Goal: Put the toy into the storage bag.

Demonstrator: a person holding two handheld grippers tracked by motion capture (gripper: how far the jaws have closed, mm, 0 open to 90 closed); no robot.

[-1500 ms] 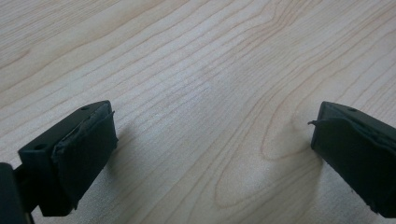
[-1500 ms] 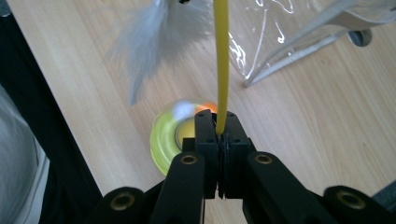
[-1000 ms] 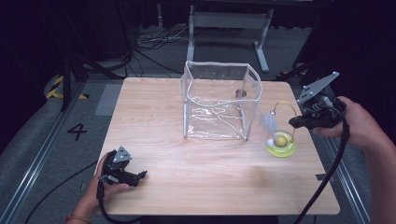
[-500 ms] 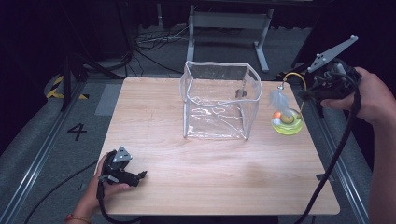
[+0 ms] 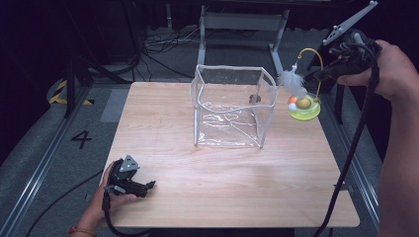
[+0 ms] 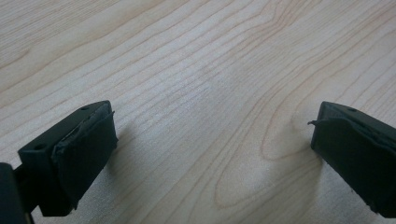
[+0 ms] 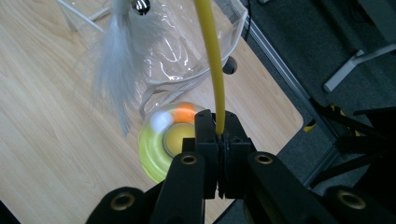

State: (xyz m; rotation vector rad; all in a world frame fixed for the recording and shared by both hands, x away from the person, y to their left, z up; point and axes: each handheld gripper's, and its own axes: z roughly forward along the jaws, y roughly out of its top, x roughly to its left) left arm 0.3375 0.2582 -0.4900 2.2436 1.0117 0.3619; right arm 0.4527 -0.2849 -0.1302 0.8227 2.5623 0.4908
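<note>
Toy hangs from right gripper beside bag's rim.

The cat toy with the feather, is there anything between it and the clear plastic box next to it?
Nothing visible stands between them. The right gripper is shut on the cat toy's yellow wire and holds it in the air beside the right wall of the clear box, whose top is open. The feather hangs close to that rim.
</note>
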